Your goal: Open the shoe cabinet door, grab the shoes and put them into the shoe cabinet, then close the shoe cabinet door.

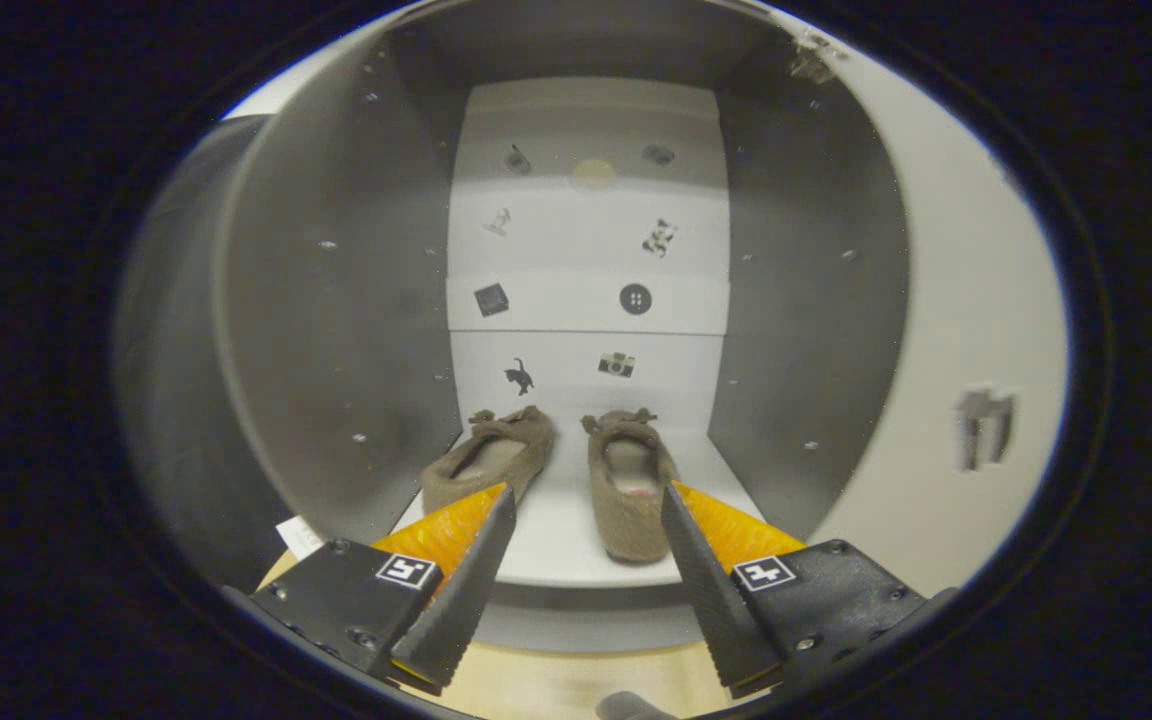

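Inside the shoe cabinet (336, 300), on its lowest shelf (556, 540), two brown shoes (626, 490) stand side by side, toes pointing outward toward the cabinet front. Both rest flat on the shelf, slightly apart. Small picture stickers (635, 298) mark the back panels above them. The gripper (586, 500) sits just in front of the shelf edge with its fingers spread wide, grasping nothing. The right shoe lies between the fingertips; the left shoe lies beside the left finger (466, 590). The cabinet door (976, 330) stands open at the right.
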### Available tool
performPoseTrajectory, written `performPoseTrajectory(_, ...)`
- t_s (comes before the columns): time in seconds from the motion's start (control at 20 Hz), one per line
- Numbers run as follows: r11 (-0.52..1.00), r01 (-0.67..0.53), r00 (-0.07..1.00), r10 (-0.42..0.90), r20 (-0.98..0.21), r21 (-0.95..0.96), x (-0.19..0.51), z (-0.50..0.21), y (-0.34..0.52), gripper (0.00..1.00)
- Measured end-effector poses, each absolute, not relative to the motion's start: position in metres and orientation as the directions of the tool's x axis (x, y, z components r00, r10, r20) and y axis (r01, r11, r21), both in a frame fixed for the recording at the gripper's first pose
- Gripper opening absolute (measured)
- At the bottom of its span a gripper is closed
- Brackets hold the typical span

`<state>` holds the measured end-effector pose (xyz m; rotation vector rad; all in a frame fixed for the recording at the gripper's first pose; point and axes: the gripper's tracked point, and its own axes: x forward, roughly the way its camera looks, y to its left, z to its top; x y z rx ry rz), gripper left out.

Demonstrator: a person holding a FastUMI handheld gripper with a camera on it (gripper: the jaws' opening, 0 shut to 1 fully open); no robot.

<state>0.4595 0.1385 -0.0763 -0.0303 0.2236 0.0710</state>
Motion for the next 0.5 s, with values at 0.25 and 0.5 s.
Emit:
performPoseTrajectory(0.25, 0.995, -0.086, 0.986, 0.077, -0.146, -0.050, 0.323, -0.053, 0.128, 1.00)
performPoseTrajectory(0.5, 0.994, -0.105, 0.990, 0.103, -0.091, -0.015, 0.188, -0.028, 0.107, 1.00)
